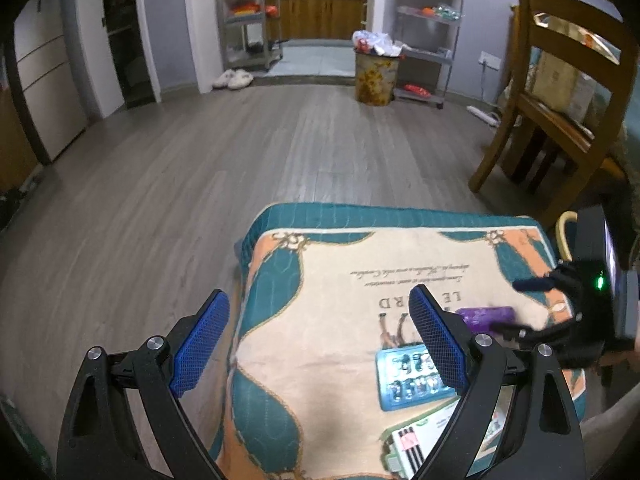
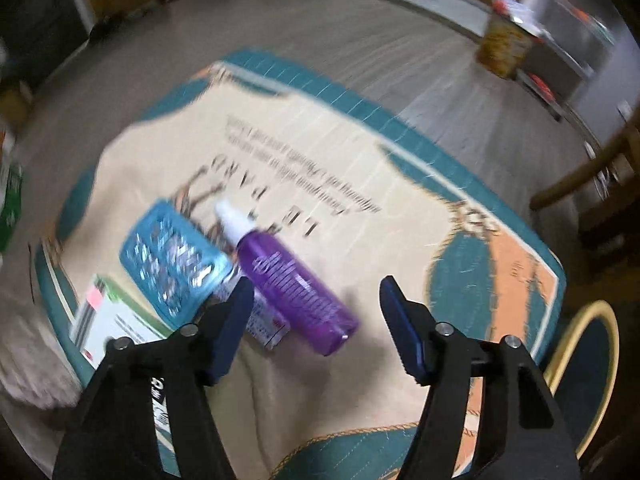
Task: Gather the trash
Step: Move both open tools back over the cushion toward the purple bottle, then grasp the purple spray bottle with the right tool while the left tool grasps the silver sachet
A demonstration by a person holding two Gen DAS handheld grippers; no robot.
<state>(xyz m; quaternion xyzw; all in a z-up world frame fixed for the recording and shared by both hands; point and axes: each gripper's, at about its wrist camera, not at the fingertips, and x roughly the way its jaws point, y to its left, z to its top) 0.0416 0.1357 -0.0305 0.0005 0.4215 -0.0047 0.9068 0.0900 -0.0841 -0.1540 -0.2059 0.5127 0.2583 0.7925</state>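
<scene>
Left tool: your left tool (image 1: 320, 340) was spread wide with nothing between its blue pads (image 1: 200, 344), hanging over the near left edge of the cloth-covered surface (image 1: 320, 272).
Right tool: your right tool (image 2: 316, 320) was also apart and empty, poised just above the base of the purple bottle (image 2: 294, 280); from the left wrist view it showed at the far right (image 1: 516, 308), reaching in toward that bottle (image 1: 486, 317).
Purple bottle: it lay on its side on the cloth, white cap (image 2: 232, 220) pointing away from you, resting partly on a small white box (image 2: 264, 320) near the left finger.
Blue blister pack: the blue pack (image 2: 176, 256) lay flat just left of the bottle, touching or almost touching it; in the left view it sat behind the right pad (image 1: 404, 380).
Paper carton: a white and green carton (image 2: 116, 320) lay at the near left corner, beside the blue pack and partly under it.
Trash bin: a yellow patterned bin (image 1: 376, 78), piled full, stood far across the wooden floor (image 1: 200, 160) by a metal shelf rack (image 1: 430, 32).
Chair: a wooden chair (image 1: 560, 100) stood to the right of the surface.
Motion blur: the right view was smeared, so you could not read the labels.
</scene>
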